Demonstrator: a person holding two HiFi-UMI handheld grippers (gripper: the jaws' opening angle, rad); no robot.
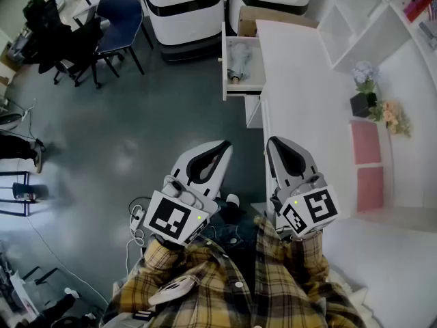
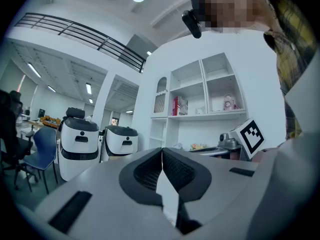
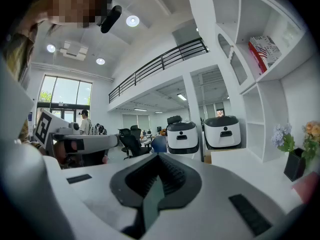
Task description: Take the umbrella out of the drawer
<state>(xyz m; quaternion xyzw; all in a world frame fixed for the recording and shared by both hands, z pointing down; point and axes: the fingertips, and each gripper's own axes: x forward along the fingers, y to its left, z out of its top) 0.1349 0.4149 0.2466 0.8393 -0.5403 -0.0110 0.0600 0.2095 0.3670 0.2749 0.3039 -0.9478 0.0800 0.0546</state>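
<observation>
In the head view an open white drawer (image 1: 240,86) sticks out from the left side of the long white cabinet (image 1: 300,94), well ahead of both grippers. A pale small thing (image 1: 239,67) lies inside it; it is too small to tell whether it is the umbrella. My left gripper (image 1: 224,144) (image 2: 161,151) hangs over the grey floor, jaws shut with nothing between them. My right gripper (image 1: 272,142) (image 3: 157,156) hovers at the cabinet's near left edge, also shut and empty. Both point roughly level, towards the drawer end of the room.
Two white machines (image 1: 184,5) stand beyond the drawer, with a cardboard box (image 1: 256,20) beside them. A blue chair (image 1: 119,12) and black office chairs (image 1: 65,39) stand far left. A flower pot (image 1: 364,94) and white shelves (image 1: 369,19) are on the right. Cables (image 1: 136,224) lie by my feet.
</observation>
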